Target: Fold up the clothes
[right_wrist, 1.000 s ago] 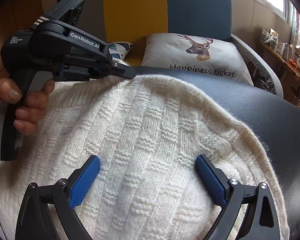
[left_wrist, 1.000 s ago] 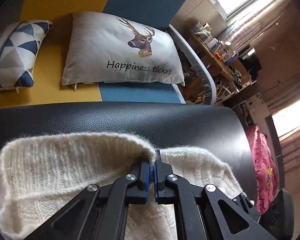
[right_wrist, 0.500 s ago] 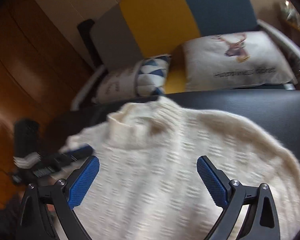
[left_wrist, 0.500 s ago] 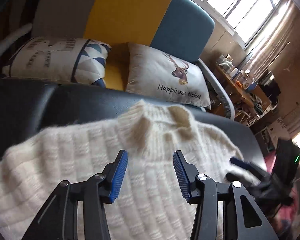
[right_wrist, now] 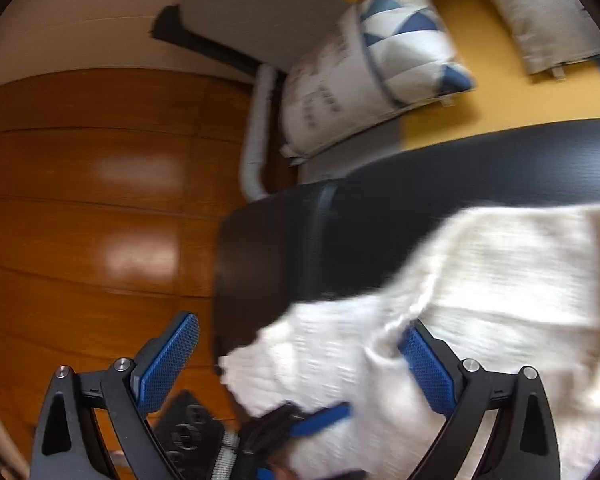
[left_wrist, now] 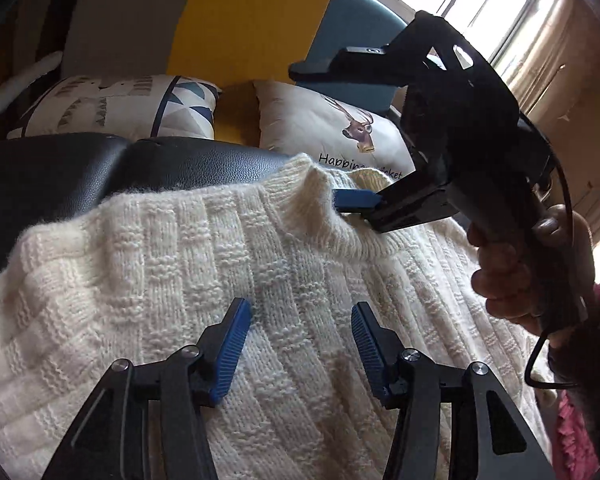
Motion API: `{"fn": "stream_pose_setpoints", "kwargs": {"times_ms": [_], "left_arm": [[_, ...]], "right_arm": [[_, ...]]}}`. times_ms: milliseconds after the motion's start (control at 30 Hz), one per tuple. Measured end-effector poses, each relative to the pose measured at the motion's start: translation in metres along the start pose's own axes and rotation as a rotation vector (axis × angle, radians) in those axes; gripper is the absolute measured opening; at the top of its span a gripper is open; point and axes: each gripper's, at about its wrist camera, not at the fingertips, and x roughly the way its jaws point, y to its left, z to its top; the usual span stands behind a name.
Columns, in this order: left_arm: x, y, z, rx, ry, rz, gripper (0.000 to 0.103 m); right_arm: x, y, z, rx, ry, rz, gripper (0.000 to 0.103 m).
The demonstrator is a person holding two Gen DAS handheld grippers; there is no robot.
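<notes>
A cream knitted sweater (left_wrist: 172,280) lies spread on a black leather surface (left_wrist: 180,168), its ribbed collar (left_wrist: 320,216) standing up at the far side. My left gripper (left_wrist: 300,344) hovers over the sweater's middle; its jaws are opening and nothing is pressed between them. A hand (left_wrist: 520,272) holds the right gripper, whose lower blue fingertip (left_wrist: 356,200) sits at the collar. In the blurred right wrist view the right gripper (right_wrist: 296,360) stands wide open over the sweater's edge (right_wrist: 500,280), one pad brushing the knit.
Behind the black surface is a yellow and blue sofa (left_wrist: 240,40) with a deer pillow (left_wrist: 320,132) and a triangle-patterned pillow (left_wrist: 140,108). Wooden floor (right_wrist: 80,200) lies past the surface's end. A pink cloth (left_wrist: 572,440) shows at the lower right.
My left gripper let go of the sweater's edge, opened and drew back over the knit. The right gripper swung across and turned, arriving at the collar.
</notes>
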Motion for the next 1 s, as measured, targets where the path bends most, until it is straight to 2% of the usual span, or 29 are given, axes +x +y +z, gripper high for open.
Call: {"fn": "stream_pose_setpoints", "kwargs": {"times_ms": [100, 133, 200, 300, 467, 567, 667, 700, 800, 900, 1000], "left_arm": [[-0.001, 0.005, 0.000, -0.025, -0.008, -0.029, 0.054], [-0.001, 0.005, 0.000, -0.027, -0.010, -0.032, 0.054], [-0.001, 0.003, -0.001, -0.017, -0.010, -0.024, 0.054], [-0.001, 0.001, 0.000, -0.008, -0.011, -0.014, 0.054], [-0.002, 0.001, -0.001, -0.007, -0.013, -0.014, 0.054], [-0.002, -0.002, -0.001, 0.004, -0.012, 0.000, 0.054], [-0.001, -0.005, -0.002, 0.017, -0.012, 0.015, 0.054], [-0.001, -0.006, -0.002, 0.022, -0.011, 0.020, 0.054], [0.002, -0.008, -0.001, 0.035, -0.007, 0.031, 0.055], [0.006, -0.012, 0.002, 0.073, 0.005, 0.043, 0.056], [0.011, -0.016, 0.006, 0.120, 0.022, 0.061, 0.057]], "right_arm": [[0.010, -0.003, 0.012, 0.017, -0.076, 0.012, 0.102], [0.013, -0.006, 0.015, 0.026, -0.092, -0.022, 0.102], [0.013, -0.003, 0.018, 0.001, -0.107, -0.109, 0.095], [0.007, 0.010, 0.015, -0.077, -0.118, -0.255, 0.096], [-0.025, 0.027, -0.005, -0.165, -0.129, -0.330, 0.096], [-0.043, 0.030, -0.022, -0.200, -0.096, -0.439, 0.096], [-0.064, 0.012, -0.038, -0.159, -0.078, -0.561, 0.096], [-0.070, 0.003, -0.040, -0.136, -0.087, -0.580, 0.093], [-0.087, -0.006, -0.042, -0.114, -0.138, -0.553, 0.083], [-0.096, -0.002, -0.048, -0.116, -0.146, -0.549, 0.082], [-0.127, 0.010, -0.075, -0.139, -0.166, -0.555, 0.082]]}}
